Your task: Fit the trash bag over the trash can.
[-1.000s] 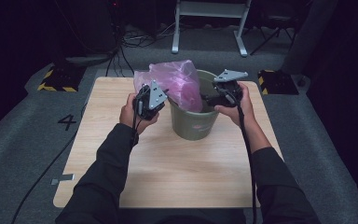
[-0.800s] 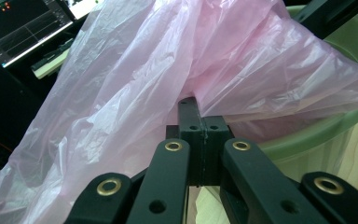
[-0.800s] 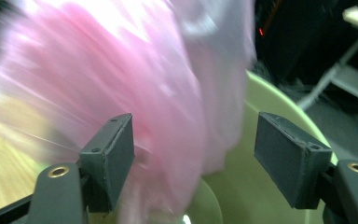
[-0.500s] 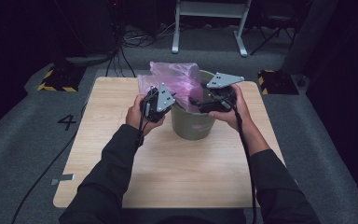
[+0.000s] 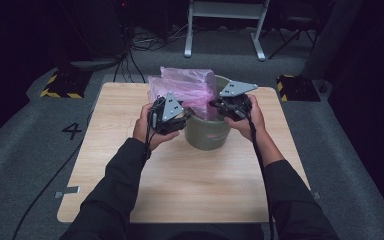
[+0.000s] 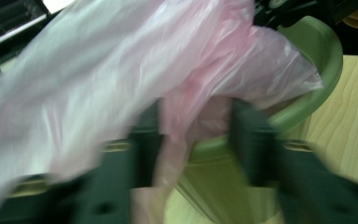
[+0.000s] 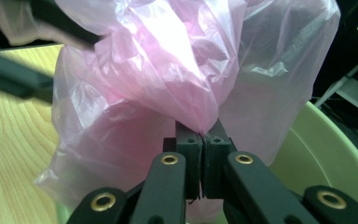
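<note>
Right hand-held gripper (image 7: 200, 140) has just closed, pinching a fold of the pink bag (image 7: 168, 79) over the green bin (image 5: 209, 132); left hand-held gripper (image 6: 193, 140) has just opened, film loose between its jaws; regrip at the rim before stretching

In the left gripper view the left gripper (image 6: 193, 140) is smeared by motion blur, and the bag (image 6: 135, 70) drapes over its left jaw, so whether plastic is pinched cannot be told. The bag runs off that picture's top and left edges and hides most of the bin (image 6: 307, 84). In the high view the bag (image 5: 185, 90) covers the bin's (image 5: 207, 132) far rim and inside.
</note>
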The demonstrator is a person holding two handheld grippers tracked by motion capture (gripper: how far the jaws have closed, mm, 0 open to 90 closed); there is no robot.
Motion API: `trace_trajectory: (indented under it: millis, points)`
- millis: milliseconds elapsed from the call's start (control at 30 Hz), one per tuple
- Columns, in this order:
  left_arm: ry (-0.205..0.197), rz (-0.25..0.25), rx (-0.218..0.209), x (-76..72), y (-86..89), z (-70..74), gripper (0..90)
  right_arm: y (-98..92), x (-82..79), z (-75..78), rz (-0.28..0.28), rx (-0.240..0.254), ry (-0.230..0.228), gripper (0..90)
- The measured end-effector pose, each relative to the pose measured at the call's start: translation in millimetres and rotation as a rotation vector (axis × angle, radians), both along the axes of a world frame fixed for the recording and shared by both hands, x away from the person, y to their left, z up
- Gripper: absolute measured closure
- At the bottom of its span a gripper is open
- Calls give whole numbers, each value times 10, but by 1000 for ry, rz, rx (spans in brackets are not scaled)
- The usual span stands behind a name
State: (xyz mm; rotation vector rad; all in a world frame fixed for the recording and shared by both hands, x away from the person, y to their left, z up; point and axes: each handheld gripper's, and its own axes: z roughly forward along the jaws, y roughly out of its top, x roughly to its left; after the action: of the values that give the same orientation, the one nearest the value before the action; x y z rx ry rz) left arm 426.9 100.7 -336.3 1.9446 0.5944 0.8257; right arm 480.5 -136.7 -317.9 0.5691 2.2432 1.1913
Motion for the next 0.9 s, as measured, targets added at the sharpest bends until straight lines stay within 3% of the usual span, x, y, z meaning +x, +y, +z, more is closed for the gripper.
trace_trajectory:
  millis: [100,200,333,400,533,733,833,900]
  points:
    - [15,-30,-46,-88,75,-1,253,-96,8,-11,-14,0,8,889]
    - [19,-16,-40,-186,171,-17,233,-185,20,-20,-30,-1,15,888]
    - [26,-6,-62,-257,318,-66,216,-284,27,-30,-40,8,20,888]
    - [38,6,-94,-295,452,-99,205,-325,40,-42,-53,13,24,886]
    - [41,23,-93,-300,526,-107,195,-403,57,-66,-67,22,32,885]
    - [43,-9,-102,-178,492,-50,189,-481,68,-86,-67,36,40,878]
    - [39,-4,-81,-111,428,-45,263,-527,75,-102,-74,35,44,872]
    - [36,-5,-76,-79,401,-49,380,-560,74,-108,-78,38,44,865]
